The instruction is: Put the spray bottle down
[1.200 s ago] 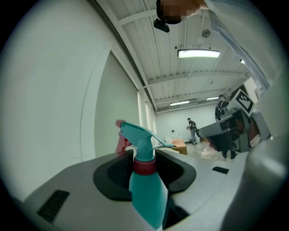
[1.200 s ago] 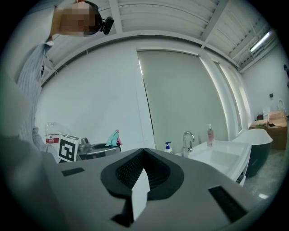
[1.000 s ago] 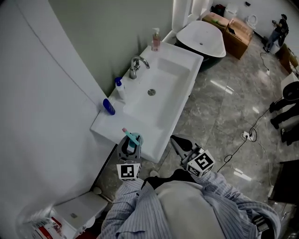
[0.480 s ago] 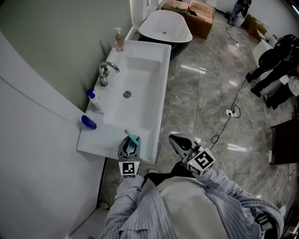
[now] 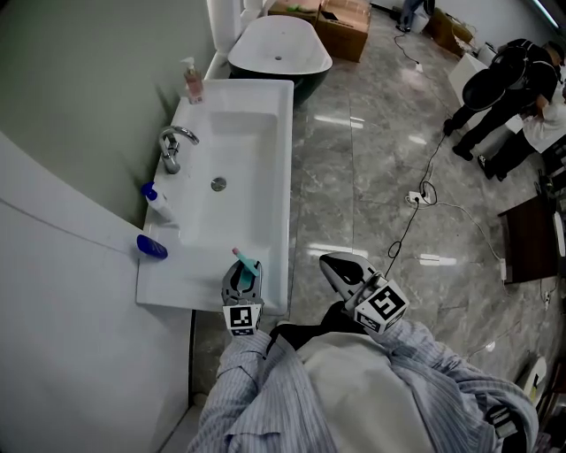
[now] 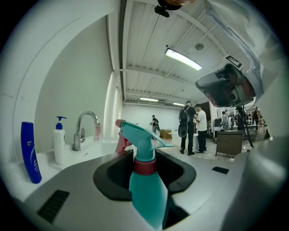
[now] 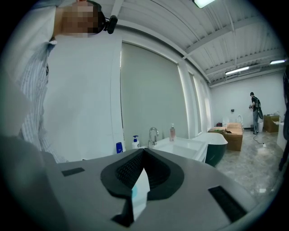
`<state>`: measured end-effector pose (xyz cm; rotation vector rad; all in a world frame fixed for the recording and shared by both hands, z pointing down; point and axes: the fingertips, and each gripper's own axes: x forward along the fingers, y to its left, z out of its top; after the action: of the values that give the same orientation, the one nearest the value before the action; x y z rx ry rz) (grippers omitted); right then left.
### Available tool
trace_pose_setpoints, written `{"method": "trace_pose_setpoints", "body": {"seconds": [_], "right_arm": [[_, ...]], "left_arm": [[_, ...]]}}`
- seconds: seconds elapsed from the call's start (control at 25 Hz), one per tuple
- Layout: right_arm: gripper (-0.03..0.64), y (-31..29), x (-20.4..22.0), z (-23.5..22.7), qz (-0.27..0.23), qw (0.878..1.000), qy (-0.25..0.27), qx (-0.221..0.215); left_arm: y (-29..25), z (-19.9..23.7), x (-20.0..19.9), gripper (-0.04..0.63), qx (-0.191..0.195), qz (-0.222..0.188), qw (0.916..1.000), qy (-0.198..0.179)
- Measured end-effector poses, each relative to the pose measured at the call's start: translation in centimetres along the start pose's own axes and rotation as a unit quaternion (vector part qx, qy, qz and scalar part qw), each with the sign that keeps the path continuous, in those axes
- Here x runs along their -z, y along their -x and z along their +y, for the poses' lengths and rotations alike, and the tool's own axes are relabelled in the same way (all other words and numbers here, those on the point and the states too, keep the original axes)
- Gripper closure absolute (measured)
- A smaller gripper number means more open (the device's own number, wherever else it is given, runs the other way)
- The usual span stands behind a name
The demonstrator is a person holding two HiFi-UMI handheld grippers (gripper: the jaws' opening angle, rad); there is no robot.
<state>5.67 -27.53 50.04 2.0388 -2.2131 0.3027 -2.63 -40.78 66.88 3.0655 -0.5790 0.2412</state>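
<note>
The left gripper [image 5: 241, 280] is clenched on the neck of a teal spray bottle [image 6: 145, 187], which stands upright between the jaws with its red trigger and nozzle pointing away from the person. Seen from the head view, the bottle is over the near right corner of the white sink [image 5: 285, 196], just inside the near edge (whether its base touches the deck cannot be told). To the right, well apart over the marble floor [image 5: 354, 168], the right gripper [image 5: 332, 264] has its jaws drawn together at the tips; a pale sliver shows in the slit behind them, and what it is cannot be made out. A flat white strip of deck runs left from the bottle to a dark blue bottle [image 5: 151, 248] by the wall. Beyond that stand a white pump bottle [image 5: 159, 206], the chrome faucet [image 5: 173, 145] and a pink soap dispenser [image 5: 191, 81]. The sink's long right edge borders open floor. A cable [image 5: 414, 217] crosses the floor further right. A bathtub [image 5: 279, 49] sits past the sink's far end, with cardboard boxes [image 5: 343, 16] behind it.
</note>
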Motion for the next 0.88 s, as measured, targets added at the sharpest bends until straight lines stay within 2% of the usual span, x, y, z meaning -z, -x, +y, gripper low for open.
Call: {"method": "trace_pose_setpoints", "body": {"seconds": [0.28,0.64,0.88], "right_arm": [[0.601,0.8,0.2,0.2,0.001,1.0,0.004,0.002],[0.601,1.1,0.2,0.9,0.002,1.0,0.008,-0.009],[0.601,2.1,0.2,1.2,0.001,1.0,0.011,-0.012]], "left_arm": [[0.3,-0.1,1.4,0.446,-0.004,-0.001,1.0,0.004],[1.8,0.0,1.6,0.446,-0.02,0.0,0.9997,-0.014],[2.5,-0.4,1.3,0.396,-0.022,-0.004,0.9997,-0.005]]}}
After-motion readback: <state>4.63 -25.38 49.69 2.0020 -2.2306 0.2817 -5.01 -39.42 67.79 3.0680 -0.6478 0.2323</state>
